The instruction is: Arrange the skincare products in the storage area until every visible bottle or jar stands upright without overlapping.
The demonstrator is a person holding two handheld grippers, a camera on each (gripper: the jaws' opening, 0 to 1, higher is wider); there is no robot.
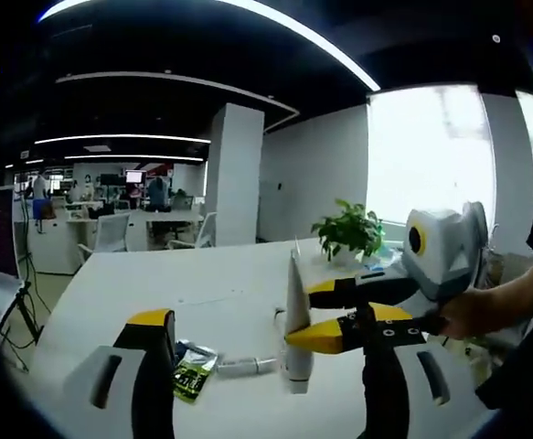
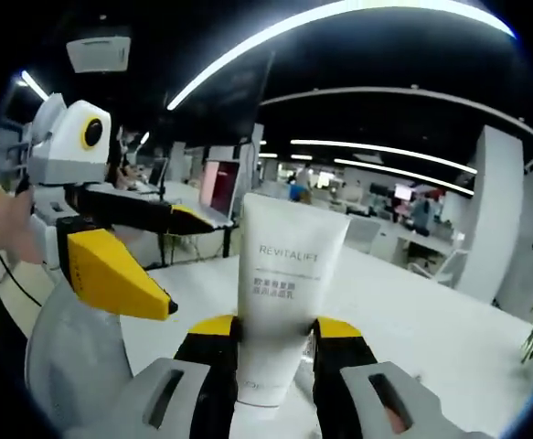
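A: Right gripper view: the white tube point(image 2: 282, 302) stands upright, long axis vertical, flat crimped end up, above the white table point(image 2: 449, 320); the right gripper point(image 2: 277, 352) has its jaws clamped on the lower body.

B: And the left gripper point(image 1: 266, 366)?

A: Jaws wide apart, holding nothing; beneath lie a green sachet point(image 1: 193, 370) and a small tube point(image 1: 245, 367); a potted plant point(image 1: 349, 230) stands behind.

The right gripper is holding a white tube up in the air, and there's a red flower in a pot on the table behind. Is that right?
Not quite. The plant on the white table is leafy green, not a red flower, as the left gripper view shows. The rest holds: the right gripper is shut on the white tube, raised above the table.
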